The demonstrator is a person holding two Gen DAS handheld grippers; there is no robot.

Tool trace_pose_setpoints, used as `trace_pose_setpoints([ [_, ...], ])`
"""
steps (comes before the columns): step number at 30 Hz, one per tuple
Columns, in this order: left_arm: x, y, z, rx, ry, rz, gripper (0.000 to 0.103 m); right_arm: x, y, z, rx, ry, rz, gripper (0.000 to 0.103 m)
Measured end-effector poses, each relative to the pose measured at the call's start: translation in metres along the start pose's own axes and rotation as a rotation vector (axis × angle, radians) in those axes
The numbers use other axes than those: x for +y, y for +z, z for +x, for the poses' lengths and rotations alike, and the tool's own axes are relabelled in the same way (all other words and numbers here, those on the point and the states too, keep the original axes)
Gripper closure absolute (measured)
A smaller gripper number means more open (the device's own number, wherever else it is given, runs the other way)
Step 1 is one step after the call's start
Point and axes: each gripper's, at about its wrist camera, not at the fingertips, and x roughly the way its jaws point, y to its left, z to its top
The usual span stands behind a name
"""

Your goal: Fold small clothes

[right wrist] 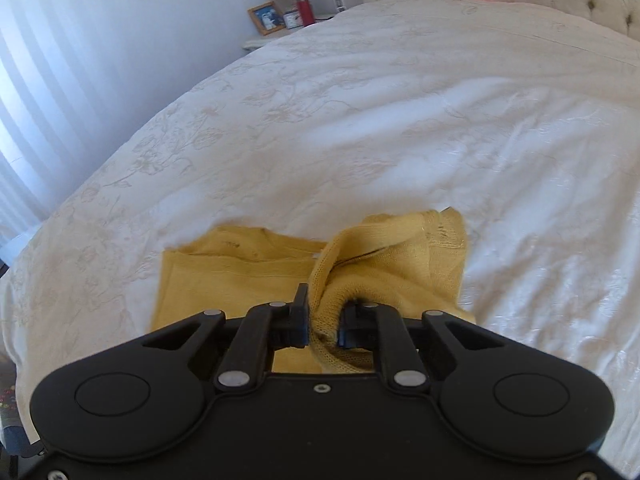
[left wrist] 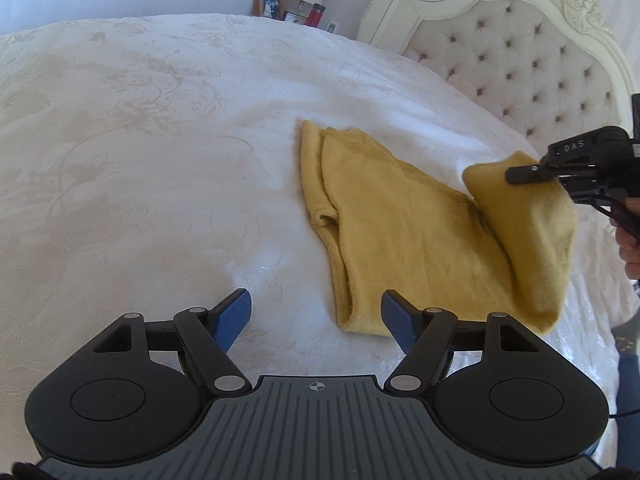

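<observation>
Right gripper clamped on a bunched edge of the yellow knit garment, fold of cloth pinched between the pads, that side lifted clear of the bedspread. Looks like mid-fold: raised flap hanging over the flat part of the garment.

Left gripper wide apart, nothing between the blue pads, hovering just off the garment's near hem corner, no contact visible.

Rest of the garment flat on the bedspread, on the side nearer the tufted headboard, well away from the nightstand clutter beyond the bedspread's far edge.

Handling, as judged:
- Light, soft, floppy knit. No stiffness, so drapes and sags from any single pinch point.
- Stretchy weave, likely to distort if pulled hard. Gentle tension only.
- Not slippery, not fragile. Fuzzy surface should grip well against pads and cling slightly to the bedspread.
- Best holds: ribbed hem or seam edges, thicker and less stretchy. Near hem corner by the left gripper looks a good anchor to pin while the flap goes over.
- Risk: single-point lift bunches cloth, crooked fold line.
</observation>
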Motion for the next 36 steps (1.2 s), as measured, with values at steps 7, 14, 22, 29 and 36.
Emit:
trace_pose_setpoints([
  [7,0.020,0.006,-0.012,-0.022,0.032,-0.056,0.032,0.089,-0.023,0.064,0.078,0.048,-0.107,0.085],
  [14,0.029,0.010,-0.022,-0.041,0.047,-0.087,0.032,0.120,-0.044,0.081,0.107,0.004,-0.205,0.084],
  [22,0.031,0.007,-0.016,-0.021,0.031,-0.096,0.032,0.131,-0.052,0.061,0.121,0.184,-0.276,0.075],
  [29,0.034,0.007,-0.011,-0.013,0.023,-0.095,0.032,0.094,-0.039,0.035,0.042,0.208,-0.136,0.075],
  [36,0.031,0.007,-0.010,-0.017,0.011,-0.071,0.032,0.050,-0.041,0.040,0.049,0.037,-0.041,0.075],
])
